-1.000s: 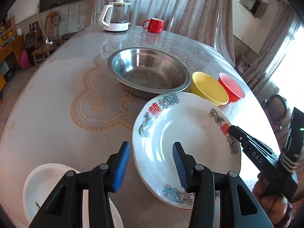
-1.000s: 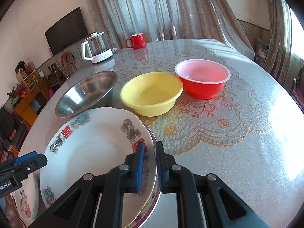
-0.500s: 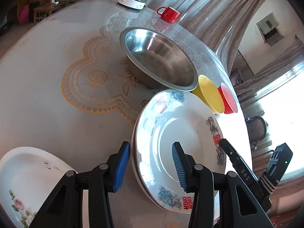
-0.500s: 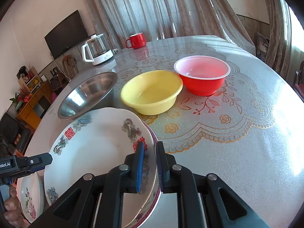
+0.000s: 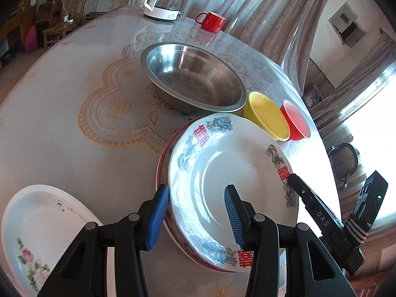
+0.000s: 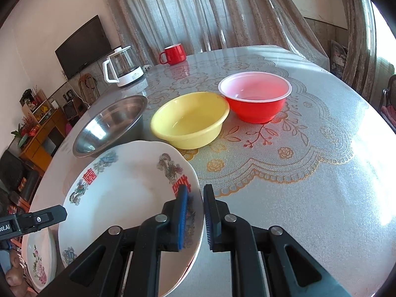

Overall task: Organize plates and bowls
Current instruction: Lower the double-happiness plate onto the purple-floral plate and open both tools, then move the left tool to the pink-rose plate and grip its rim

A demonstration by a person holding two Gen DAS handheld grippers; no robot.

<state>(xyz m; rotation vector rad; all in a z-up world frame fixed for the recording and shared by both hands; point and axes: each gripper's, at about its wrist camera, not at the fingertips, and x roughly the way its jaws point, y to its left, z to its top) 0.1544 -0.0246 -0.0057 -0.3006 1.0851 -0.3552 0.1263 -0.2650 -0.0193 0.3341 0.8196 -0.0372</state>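
A double-happiness plate (image 5: 230,185) with red characters and blue-green dragon motifs sits on top of a pink-rimmed plate (image 5: 163,158) on the glass-topped round table (image 5: 61,128), near the person and just in front of a steel basin (image 5: 193,79), with a yellow bowl (image 6: 190,120) and a red bowl (image 6: 256,96) lined up beyond it. The right gripper (image 6: 195,217) has its blue-padded tongs drawn together on the plate's right rim, one pad above the rim and one outside it, though a sliver of gap shows and a firm clamp cannot be confirmed. The left gripper (image 5: 196,215) has its tongs spread wide apart, straddling the plate's near-left rim without touching it. Over the past second the left gripper has swung round and closed in on the plate, while the right has kept its hold on the rim; the plate itself has barely shifted on the one beneath. That suggests a two-handed lift or a final straightening of the stack is in hand. A rose-patterned plate (image 5: 42,235) lies apart at the table's near-left edge, likely the next for the pile. A glass kettle (image 5: 163,0) and red mug (image 5: 210,21) stand at the far side.
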